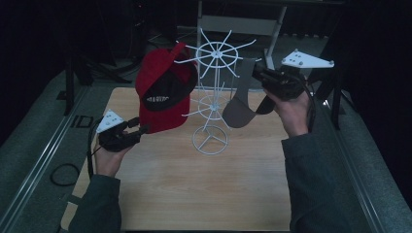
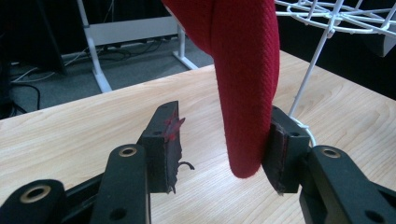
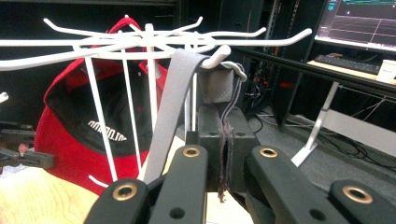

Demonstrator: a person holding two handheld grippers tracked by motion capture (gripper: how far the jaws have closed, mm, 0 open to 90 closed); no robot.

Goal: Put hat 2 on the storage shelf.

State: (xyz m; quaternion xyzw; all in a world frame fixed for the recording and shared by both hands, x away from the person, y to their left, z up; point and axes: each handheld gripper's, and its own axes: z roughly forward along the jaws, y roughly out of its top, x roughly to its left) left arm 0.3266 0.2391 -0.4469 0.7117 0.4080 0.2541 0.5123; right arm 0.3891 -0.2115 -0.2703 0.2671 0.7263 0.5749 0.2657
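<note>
Two caps [image 1: 163, 94], red and grey

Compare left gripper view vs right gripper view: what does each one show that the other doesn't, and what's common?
Left gripper view alone: the left gripper with jaws open, the red cap's brim hanging between them against one pad, and the white rack's stem meeting the wooden table.

Right gripper view alone: the right gripper shut on the grey cap's strap at a hook, the red cap's lettered underside, and a monitor.

Shared: red cap and white rack.
</note>
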